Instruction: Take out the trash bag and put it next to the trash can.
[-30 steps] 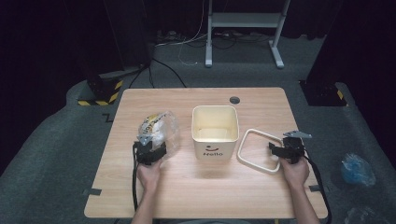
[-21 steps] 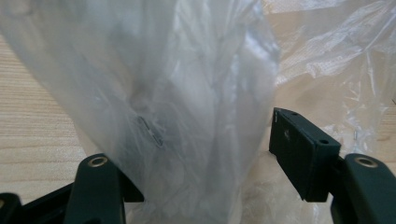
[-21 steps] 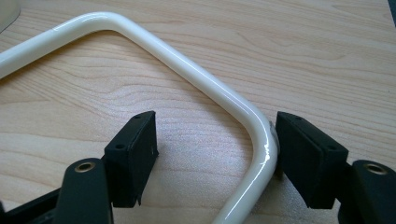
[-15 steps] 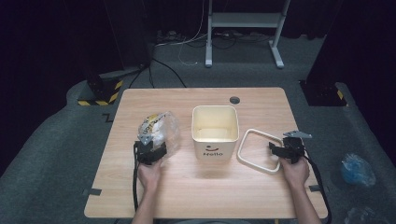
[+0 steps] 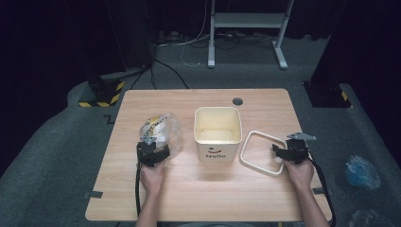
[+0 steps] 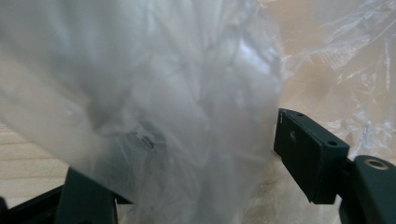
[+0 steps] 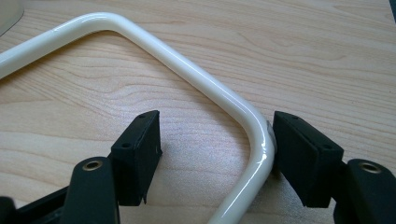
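Observation:
A crumpled clear plastic bag (image 5: 163, 132) with something yellow inside lies left of a cream square bin (image 5: 217, 153) marked "Hello". My left gripper (image 5: 152, 145) sits at the bag's near edge. In the left gripper view the bag (image 6: 187, 70) bunches between the jaws of the left gripper (image 6: 187, 140), which have just been opening. A cream rounded-square ring (image 5: 245, 147) lies flat right of the bin. My right gripper (image 5: 276, 150) straddles its near right corner. Its jaws have just been closing. The ring (image 7: 196, 77) touches one pad (image 7: 299, 149) of the right gripper (image 7: 215, 123), and the other pad stands apart from it.
The wooden table (image 5: 198, 198) has a cable hole (image 5: 237, 101) at the back. The bin stands upright with its mouth up. A white stand (image 5: 246, 28) and cables are on the floor behind, and a blue bag (image 5: 359, 170) lies on the floor at right.

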Motion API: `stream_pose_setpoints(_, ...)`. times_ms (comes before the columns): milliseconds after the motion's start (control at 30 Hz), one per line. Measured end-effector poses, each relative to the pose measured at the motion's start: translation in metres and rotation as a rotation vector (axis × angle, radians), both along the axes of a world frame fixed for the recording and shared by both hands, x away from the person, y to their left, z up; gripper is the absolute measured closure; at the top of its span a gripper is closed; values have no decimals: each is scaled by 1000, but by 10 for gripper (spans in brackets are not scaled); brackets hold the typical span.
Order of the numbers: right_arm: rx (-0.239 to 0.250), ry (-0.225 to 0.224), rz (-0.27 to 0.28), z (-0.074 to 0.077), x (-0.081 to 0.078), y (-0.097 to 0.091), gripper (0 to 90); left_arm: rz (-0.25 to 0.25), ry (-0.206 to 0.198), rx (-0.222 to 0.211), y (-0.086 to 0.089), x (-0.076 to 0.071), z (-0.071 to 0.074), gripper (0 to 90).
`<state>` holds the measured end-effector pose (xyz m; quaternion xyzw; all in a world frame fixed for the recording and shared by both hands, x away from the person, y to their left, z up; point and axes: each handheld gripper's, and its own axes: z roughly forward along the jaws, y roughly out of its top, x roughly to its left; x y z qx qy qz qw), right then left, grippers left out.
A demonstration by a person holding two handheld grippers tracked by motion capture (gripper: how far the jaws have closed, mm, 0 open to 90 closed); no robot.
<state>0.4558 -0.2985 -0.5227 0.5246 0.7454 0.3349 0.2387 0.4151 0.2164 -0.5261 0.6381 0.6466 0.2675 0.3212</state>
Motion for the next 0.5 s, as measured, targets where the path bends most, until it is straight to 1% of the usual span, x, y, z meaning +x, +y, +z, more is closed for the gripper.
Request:
stream_pose_setpoints(100, -1, -1, -5, 0, -1, 0, 345, -3, 5, 12, -1, 0, 0, 311)
stream_pose_setpoints(233, 12, 13, -19, 2, 0, -2, 370, 0, 2, 3, -1, 0, 0, 311)
stream_pose_setpoints(267, 9, 14, -25, 2, 0, -3, 379, -2, 2, 5, -1, 0, 0, 311)
stream_pose_setpoints(367, 15, 10, -37, 2, -1, -6, 424, -3, 2, 7, -1, 0, 0, 308)
stream_pose_setpoints(400, 15, 10, -37, 2, -1, -6, 424, -3, 2, 7, -1, 0, 0, 307)
stream_pose_setpoints(433, 18, 8, -34, 3, -2, -9, 471, -3, 2, 6, -1, 0, 0, 308)
stream_pose_setpoints(500, 23, 10, -32, 3, -3, -10, 507, -4, 3, 10, -1, 0, 0, 306)
